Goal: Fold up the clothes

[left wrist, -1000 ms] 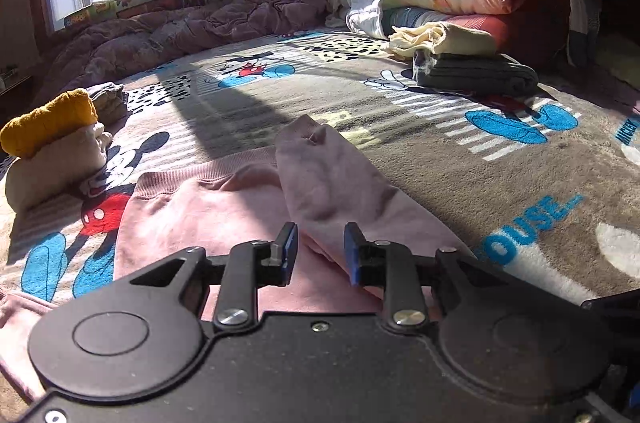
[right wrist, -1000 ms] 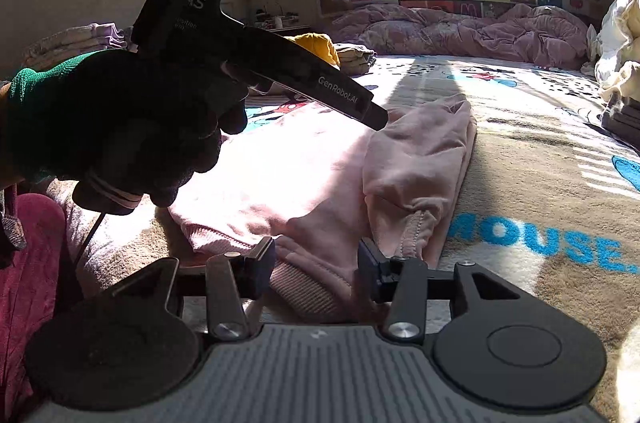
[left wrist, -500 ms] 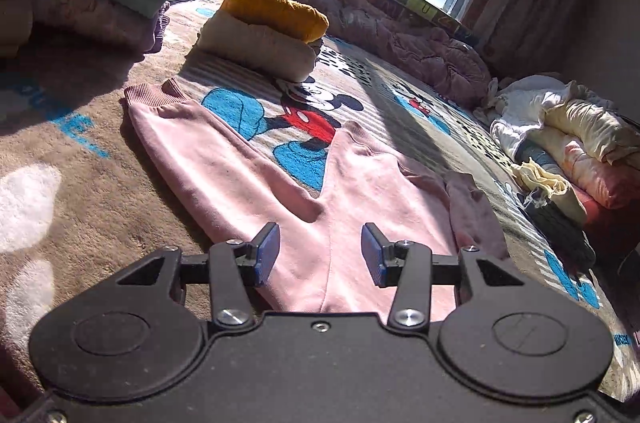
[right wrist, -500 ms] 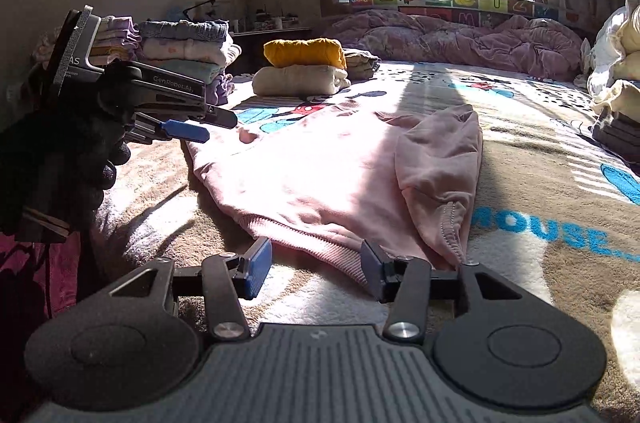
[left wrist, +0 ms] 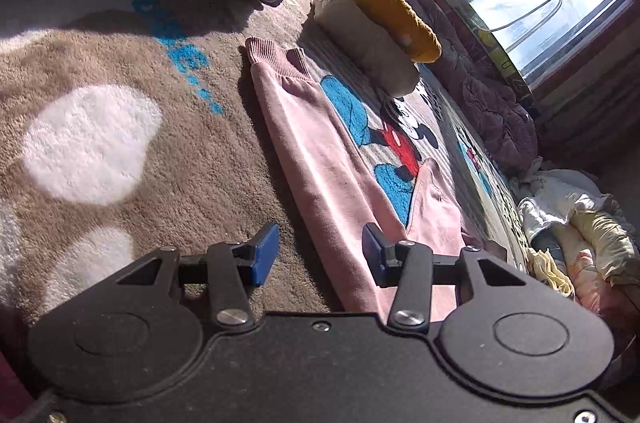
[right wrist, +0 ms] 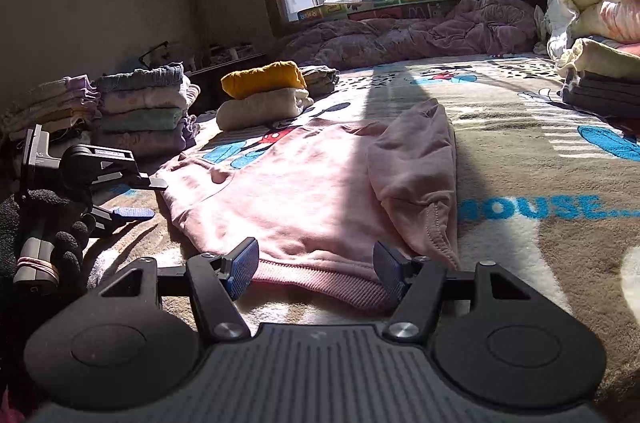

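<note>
Pink top (right wrist: 304,199) flat on the bed blanket (right wrist: 520,151), right sleeve folded in. Right gripper (right wrist: 316,269) opening, pads astride the hem, not pinching. Left gripper (left wrist: 320,251) apart, empty, over the left sleeve edge.

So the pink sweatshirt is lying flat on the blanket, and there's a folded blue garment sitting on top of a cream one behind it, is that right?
Not quite: the folded garment on top is mustard yellow, not blue. It does sit on the cream one, behind the pink sweatshirt lying flat on the blanket. The right wrist view shows this clearly.
</note>
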The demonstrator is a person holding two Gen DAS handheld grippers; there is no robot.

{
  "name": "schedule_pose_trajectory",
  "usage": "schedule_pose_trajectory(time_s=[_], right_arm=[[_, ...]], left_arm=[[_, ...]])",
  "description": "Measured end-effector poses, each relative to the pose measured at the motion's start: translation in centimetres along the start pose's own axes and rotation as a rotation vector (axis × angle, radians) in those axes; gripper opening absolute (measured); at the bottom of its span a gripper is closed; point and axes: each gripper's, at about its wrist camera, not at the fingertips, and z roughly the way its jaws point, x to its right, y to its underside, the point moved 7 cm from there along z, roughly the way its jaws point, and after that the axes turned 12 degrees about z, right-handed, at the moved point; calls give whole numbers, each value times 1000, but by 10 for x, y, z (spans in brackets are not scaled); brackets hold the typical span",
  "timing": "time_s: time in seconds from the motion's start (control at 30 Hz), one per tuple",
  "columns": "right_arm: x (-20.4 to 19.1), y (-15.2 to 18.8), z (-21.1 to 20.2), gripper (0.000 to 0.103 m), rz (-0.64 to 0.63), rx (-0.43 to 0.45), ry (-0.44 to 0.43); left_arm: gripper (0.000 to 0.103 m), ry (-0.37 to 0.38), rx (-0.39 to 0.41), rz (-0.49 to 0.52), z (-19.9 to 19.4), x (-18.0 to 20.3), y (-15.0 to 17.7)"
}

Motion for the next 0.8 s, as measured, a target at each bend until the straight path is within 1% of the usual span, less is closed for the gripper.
schedule_pose_trajectory(time_s=[0.07,0.13,0.23,0.27,0.33,0.4,0.47,0.53,0.57,0.63,0.67,0.73,0.8], right_arm=[[8,-10,-3,63,-3,48,36],[23,-19,-2,62,52,75,55],[52,-33,4,57,154,101,80],[64,-37,8,56,193,105,80],[82,-44,17,56,266,96,42],[92,-44,29,56,300,66,17],[101,-44,41,53,334,36,-8],[108,-43,52,45,359,8,-28],[106,-41,55,45,352,-5,-32],[102,-38,59,38,334,-33,-55],[101,-38,60,37,331,-39,-67],[102,-39,58,29,337,-32,-86],[105,-40,58,29,357,-35,-106]], left_arm=[[45,50,39,104,-5,29,-2],[45,116,70,213,-9,62,-1],[44,295,10,272,1,110,17],[44,343,-24,294,8,125,25],[44,422,-99,341,23,153,41],[44,466,-145,372,36,171,55],[44,489,-176,398,45,184,68],[44,500,-194,399,50,188,76],[44,500,-205,394,53,187,80],[44,495,-220,384,57,183,84],[44,491,-228,378,58,180,86],[44,481,-244,360,60,172,88],[44,480,-250,349,63,169,89]])
